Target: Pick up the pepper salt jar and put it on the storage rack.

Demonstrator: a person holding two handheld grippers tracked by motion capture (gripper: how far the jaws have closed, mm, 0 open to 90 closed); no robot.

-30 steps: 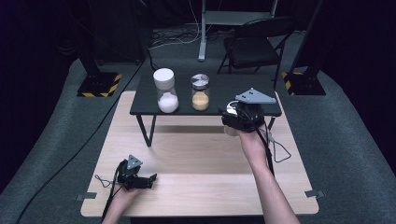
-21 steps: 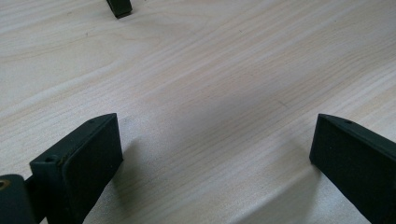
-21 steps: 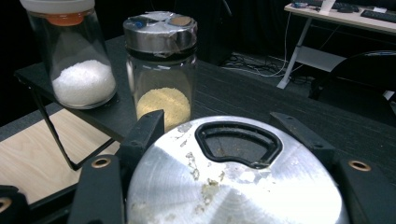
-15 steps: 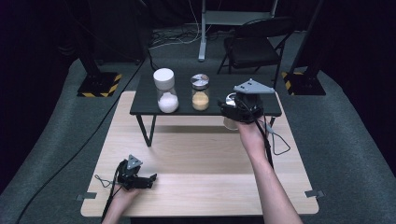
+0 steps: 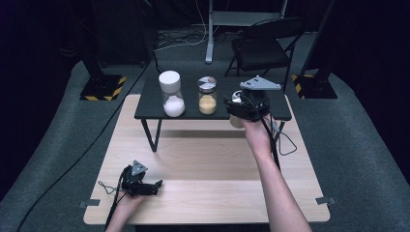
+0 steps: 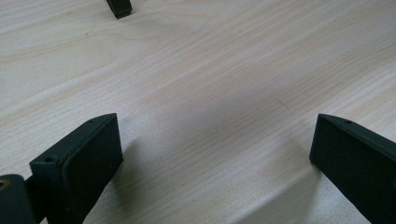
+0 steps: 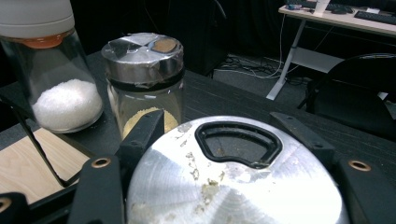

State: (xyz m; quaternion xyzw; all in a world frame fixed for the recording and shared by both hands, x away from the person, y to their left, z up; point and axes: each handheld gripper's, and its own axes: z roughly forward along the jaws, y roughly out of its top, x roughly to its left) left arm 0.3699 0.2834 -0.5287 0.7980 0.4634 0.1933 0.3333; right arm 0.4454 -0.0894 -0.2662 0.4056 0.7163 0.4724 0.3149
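Note:
My right gripper is shut on a glass jar with a scuffed silver shaker lid, held at the front edge of the low black table. In the right gripper view the black jaws clamp the jar just under its lid. On the black table stand a white-lidded jar of white grains and a silver-lidded jar of yellow grains. My left gripper rests open on the wooden table, nothing between its jaws.
The wooden table has free room between both hands. A black folding chair stands behind the black table. Stands with hazard-striped bases flank it on the grey carpet. Cables trail from both grippers.
My right gripper has carried the jar up and slightly left, farther over the black table's front edge. The left gripper has stayed put.

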